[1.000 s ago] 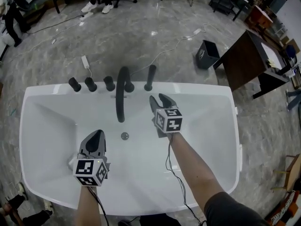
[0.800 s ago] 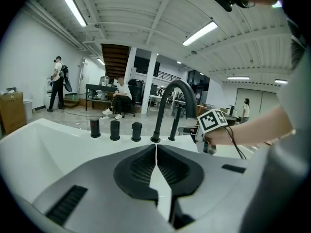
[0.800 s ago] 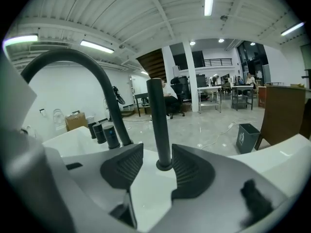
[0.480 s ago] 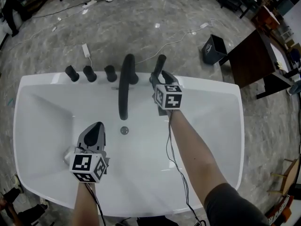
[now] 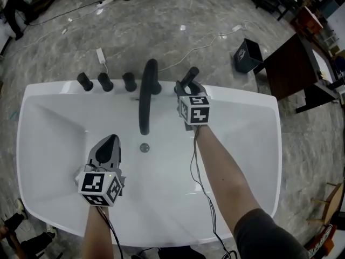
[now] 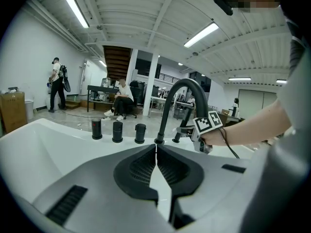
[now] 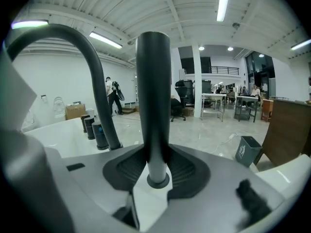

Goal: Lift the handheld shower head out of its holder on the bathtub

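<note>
The handheld shower head (image 5: 190,75) is a black rod standing upright in its holder on the far rim of the white bathtub (image 5: 253,99), right of the faucet. My right gripper (image 5: 186,88) is at the rod's lower part. In the right gripper view the shower head (image 7: 152,96) stands between the jaws of that gripper (image 7: 154,159), which are closing, and both pads touch its sides. My left gripper (image 5: 109,140) hovers inside the tub near the drain (image 5: 144,148), and in its own view the gripper (image 6: 155,152) is shut with nothing in it.
A black arched faucet spout (image 5: 146,90) rises just left of the shower head. Three black knobs (image 5: 105,81) line the rim further left. A dark bin (image 5: 247,55) and a dark desk (image 5: 291,63) stand on the floor beyond, where cables (image 5: 210,42) lie.
My right gripper moved from over the tub basin to the far rim and now has the shower head between its jaws. The left gripper barely shifted.
</note>
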Motion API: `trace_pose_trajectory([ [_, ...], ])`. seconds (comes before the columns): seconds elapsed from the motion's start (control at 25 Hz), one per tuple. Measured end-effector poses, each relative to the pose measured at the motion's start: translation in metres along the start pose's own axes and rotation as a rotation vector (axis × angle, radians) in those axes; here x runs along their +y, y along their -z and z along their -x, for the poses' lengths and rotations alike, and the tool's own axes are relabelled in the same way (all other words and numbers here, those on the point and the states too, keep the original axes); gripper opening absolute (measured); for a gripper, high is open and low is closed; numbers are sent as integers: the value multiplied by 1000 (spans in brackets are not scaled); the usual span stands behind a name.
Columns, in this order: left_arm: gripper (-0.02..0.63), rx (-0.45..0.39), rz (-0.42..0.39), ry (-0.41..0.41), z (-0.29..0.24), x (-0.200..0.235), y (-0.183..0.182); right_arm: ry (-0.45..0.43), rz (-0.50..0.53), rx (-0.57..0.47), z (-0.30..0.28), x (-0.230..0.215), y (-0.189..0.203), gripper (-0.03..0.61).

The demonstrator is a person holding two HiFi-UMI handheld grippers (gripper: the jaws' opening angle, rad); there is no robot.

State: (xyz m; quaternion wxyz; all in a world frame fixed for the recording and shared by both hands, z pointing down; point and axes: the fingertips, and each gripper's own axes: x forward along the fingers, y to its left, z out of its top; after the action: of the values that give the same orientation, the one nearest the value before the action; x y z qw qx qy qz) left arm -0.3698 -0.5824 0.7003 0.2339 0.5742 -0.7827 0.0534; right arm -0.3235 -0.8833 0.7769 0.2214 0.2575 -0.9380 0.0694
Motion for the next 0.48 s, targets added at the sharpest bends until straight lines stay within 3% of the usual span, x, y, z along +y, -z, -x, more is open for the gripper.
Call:
trace_pose_trajectory([
  [0.48, 17, -42, -21, 27, 84, -30, -47, 15, 10, -150, 135, 24, -92, 140],
])
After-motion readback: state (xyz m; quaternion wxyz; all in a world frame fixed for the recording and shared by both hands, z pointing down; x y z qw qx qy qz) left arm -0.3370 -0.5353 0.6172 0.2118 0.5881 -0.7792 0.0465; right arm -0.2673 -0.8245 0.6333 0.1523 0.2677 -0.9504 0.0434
